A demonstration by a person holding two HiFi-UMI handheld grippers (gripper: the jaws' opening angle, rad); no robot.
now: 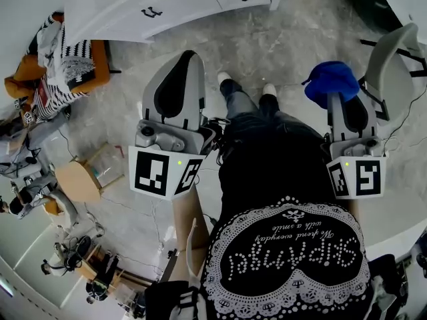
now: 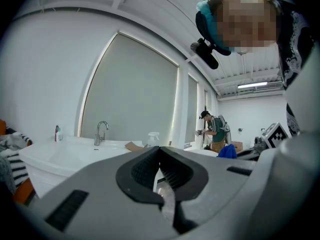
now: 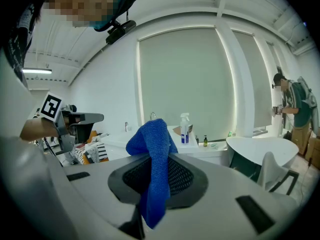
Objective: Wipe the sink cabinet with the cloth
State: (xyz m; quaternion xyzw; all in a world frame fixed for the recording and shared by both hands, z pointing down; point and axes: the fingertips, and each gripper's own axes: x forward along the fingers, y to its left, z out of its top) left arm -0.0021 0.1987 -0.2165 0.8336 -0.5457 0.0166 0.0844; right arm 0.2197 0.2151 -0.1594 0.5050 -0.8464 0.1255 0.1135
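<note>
A blue cloth (image 3: 153, 170) hangs clamped between the jaws of my right gripper (image 3: 159, 160); the head view shows it bunched over that gripper's tip as the cloth (image 1: 331, 79). My left gripper (image 1: 188, 55) points forward, shut with nothing in it, and its jaws meet at the tip (image 2: 160, 150). The white sink cabinet (image 1: 137, 9) stands ahead across the floor, away from both grippers. Its basin top (image 2: 55, 156) carries a faucet (image 2: 101, 132) and a spray bottle (image 3: 185, 128).
An orange chair heaped with striped clothes (image 1: 65, 64) stands left of the cabinet. A cardboard box (image 1: 90, 174) and cables lie on the floor at left. A white chair (image 1: 395, 51) is at right. Another person (image 3: 295, 109) stands far right beside a round white table (image 3: 260, 149).
</note>
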